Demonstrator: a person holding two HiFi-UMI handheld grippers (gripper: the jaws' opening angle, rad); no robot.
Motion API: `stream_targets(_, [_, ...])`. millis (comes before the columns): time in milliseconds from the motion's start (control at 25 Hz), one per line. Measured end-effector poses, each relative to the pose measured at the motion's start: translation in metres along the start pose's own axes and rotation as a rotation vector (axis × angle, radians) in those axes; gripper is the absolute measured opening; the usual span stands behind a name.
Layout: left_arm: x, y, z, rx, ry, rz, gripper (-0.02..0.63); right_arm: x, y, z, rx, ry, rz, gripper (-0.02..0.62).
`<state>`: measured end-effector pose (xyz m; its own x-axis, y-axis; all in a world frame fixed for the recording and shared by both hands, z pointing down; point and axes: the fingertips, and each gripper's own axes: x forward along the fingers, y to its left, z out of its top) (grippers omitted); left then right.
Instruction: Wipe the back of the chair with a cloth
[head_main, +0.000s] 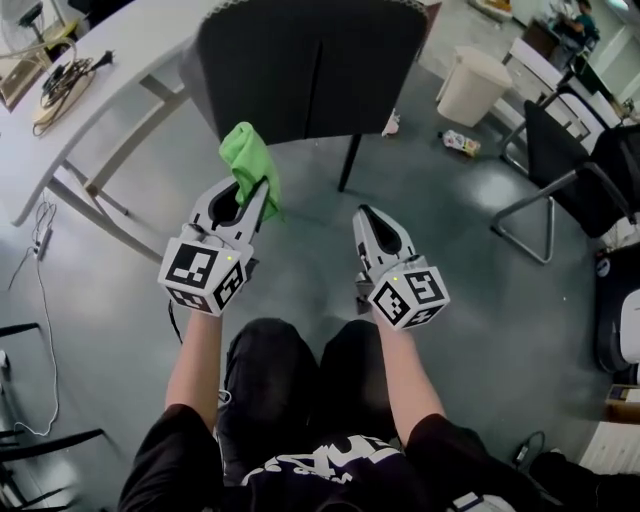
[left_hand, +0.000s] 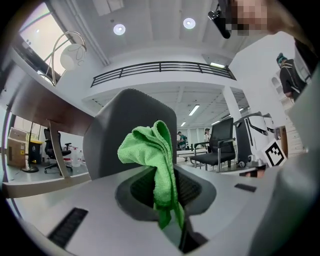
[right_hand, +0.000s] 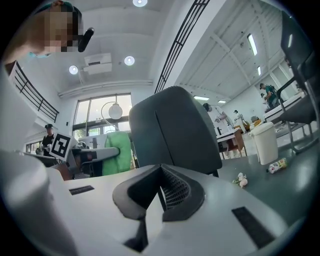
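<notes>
A dark grey chair back stands in front of me, seen from behind; it also fills the middle of the left gripper view and the right gripper view. My left gripper is shut on a green cloth, which bunches above the jaws just short of the chair back. My right gripper is shut and holds nothing, lower right of the chair back. The cloth shows at the left of the right gripper view.
A white table with cables stands to the left. A white bin and litter lie on the floor at the back right. Black office chairs stand at the right. My legs are below.
</notes>
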<state>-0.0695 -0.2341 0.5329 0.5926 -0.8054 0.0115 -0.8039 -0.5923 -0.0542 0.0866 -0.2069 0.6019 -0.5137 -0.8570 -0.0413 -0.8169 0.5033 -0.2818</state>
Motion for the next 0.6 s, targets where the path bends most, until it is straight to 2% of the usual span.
stream_targets(80, [-0.002,0.007,0.008,0.019,0.003,0.025,0.064,-0.002,0.003,-0.001,-0.006,0.013,0.004,-0.003])
stream_targets(280, [-0.005,0.045,0.042,0.129,0.014,0.101,0.064,-0.003,0.011,-0.009,-0.011,0.042,0.031,-0.003])
stream_targets(440, [-0.004,0.09,0.076,0.172,0.008,0.17,0.064,-0.002,0.017,-0.014,-0.011,0.055,0.04,-0.003])
stream_targets(600, [0.007,0.109,0.106,0.193,-0.02,0.194,0.064,-0.004,0.014,-0.013,-0.013,0.05,0.036,-0.003])
